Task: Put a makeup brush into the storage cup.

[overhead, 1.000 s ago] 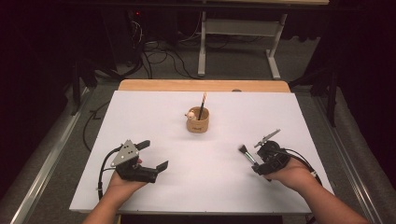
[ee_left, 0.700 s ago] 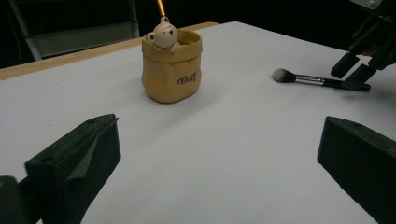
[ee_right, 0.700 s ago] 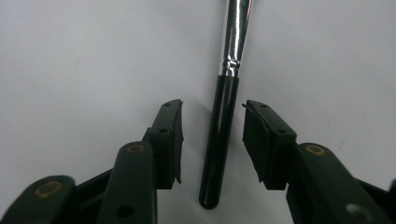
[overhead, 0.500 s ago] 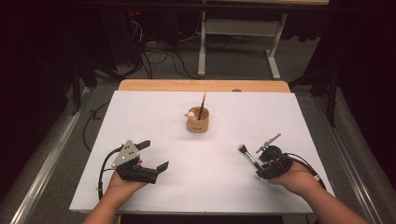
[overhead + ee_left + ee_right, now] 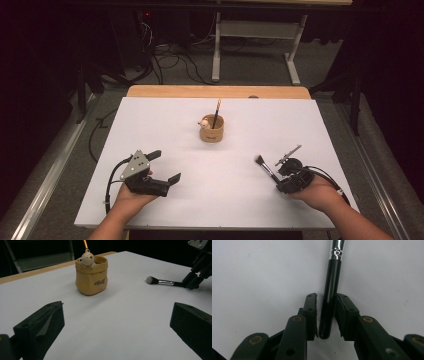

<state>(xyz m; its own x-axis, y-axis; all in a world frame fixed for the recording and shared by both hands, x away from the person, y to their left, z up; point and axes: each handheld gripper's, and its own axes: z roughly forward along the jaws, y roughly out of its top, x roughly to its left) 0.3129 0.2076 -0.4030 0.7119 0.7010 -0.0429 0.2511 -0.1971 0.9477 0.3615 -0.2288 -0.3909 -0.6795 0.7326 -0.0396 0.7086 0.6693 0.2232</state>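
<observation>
On the white table (image 5: 165,125) there are two hand-held grippers, one makeup brush, one yellow bear-shaped holder and one pencil standing inside this holder. Near the front edge, toward the left corner, the left gripper (image 5: 162,167) rests in the person's left hand (image 5: 131,197) with its jaws spread wide and nothing between them; it stands where it stood one second ago. Toward the front right corner, the right gripper (image 5: 276,177) lies low over the table surface. Its jaws have just been closing, and compared with one second ago the hand has come slightly nearer to the front edge. In the right gripper view the black handle of the makeup brush (image 5: 331,290) stands between the two pads (image 5: 310,307); the right pad seems to touch it, while a thin gap remains on the left side, so the grip is not yet complete. The brush lies flat on the table, its bristle head pointing toward the middle. Farther away, near the centre of the table, the holder (image 5: 212,130) stands upright with the pencil (image 5: 217,111) leaning in it, well apart from both grippers.
</observation>
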